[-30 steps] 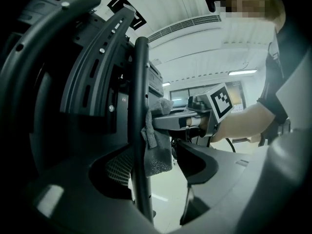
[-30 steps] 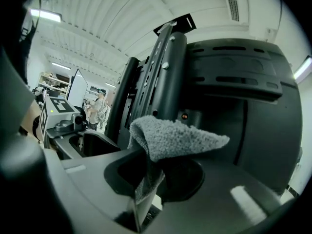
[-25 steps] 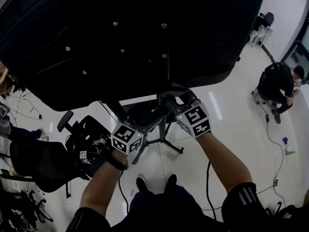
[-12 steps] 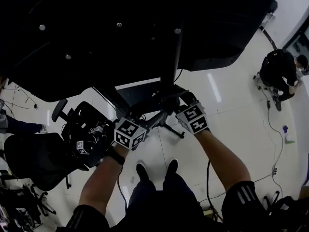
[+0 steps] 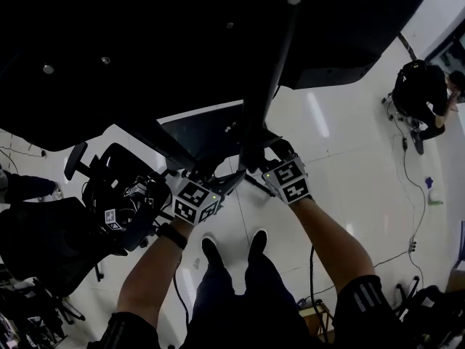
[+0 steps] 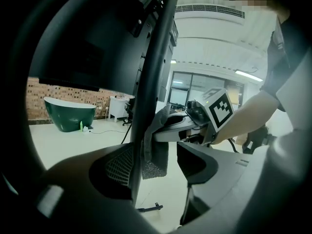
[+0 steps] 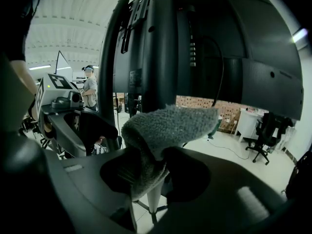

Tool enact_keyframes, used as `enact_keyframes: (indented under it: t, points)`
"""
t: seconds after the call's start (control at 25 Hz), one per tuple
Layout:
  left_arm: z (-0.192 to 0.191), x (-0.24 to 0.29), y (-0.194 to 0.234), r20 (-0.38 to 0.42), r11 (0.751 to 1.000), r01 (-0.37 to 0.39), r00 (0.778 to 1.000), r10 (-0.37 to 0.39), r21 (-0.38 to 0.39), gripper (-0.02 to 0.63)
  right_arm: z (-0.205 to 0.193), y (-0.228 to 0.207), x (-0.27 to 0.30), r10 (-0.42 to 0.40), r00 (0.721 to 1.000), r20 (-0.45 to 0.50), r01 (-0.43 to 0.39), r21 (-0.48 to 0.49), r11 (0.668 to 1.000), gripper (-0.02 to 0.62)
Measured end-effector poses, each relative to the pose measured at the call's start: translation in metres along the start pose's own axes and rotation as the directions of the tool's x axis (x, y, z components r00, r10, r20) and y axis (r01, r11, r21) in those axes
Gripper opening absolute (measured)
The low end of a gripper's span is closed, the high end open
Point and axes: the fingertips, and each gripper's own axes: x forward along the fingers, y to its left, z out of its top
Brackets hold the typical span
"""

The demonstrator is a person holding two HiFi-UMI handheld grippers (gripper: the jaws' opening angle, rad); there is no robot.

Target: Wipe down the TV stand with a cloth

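The black TV (image 5: 145, 49) fills the top of the head view on its stand pole (image 5: 265, 86), above a dark base plate (image 5: 211, 133). Both grippers flank the pole low down. My right gripper (image 7: 151, 172) has just been opening its jaws. The grey cloth (image 7: 165, 126) still lies bunched between them, against the pole (image 7: 161, 57). In the left gripper view the cloth (image 6: 157, 150) hangs from the right gripper (image 6: 170, 126) beside the pole (image 6: 153, 72). My left gripper (image 6: 153, 162) is open, with the pole and cloth just beyond its tips.
A black office chair (image 5: 116, 195) stands close on the left. A person (image 5: 421, 100) crouches at the far right, and cables (image 5: 407, 217) run over the white floor. My feet (image 5: 232, 249) are right behind the stand. A green tub (image 6: 66, 112) stands far off.
Both grippers have slid down along the stand pole toward the base plate. The TV's underside now takes up more of the head view.
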Motion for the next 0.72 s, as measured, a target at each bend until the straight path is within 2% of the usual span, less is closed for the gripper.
enact_keyframes:
  t: [0.2,0.72]
  points:
    - [-0.039,0.017,0.014,-0.028,1.0,0.006,1.0,-0.006,-0.019,0.301,-0.051,0.001,0.024,0.01,0.999,-0.053,-0.008,0.051,0.999,0.149]
    - [-0.136,0.049,0.032,-0.126,0.995,-0.012,0.992,-0.001,-0.104,0.301,-0.178,0.01,0.091,0.059,0.977,-0.205,-0.043,0.08,0.996,0.149]
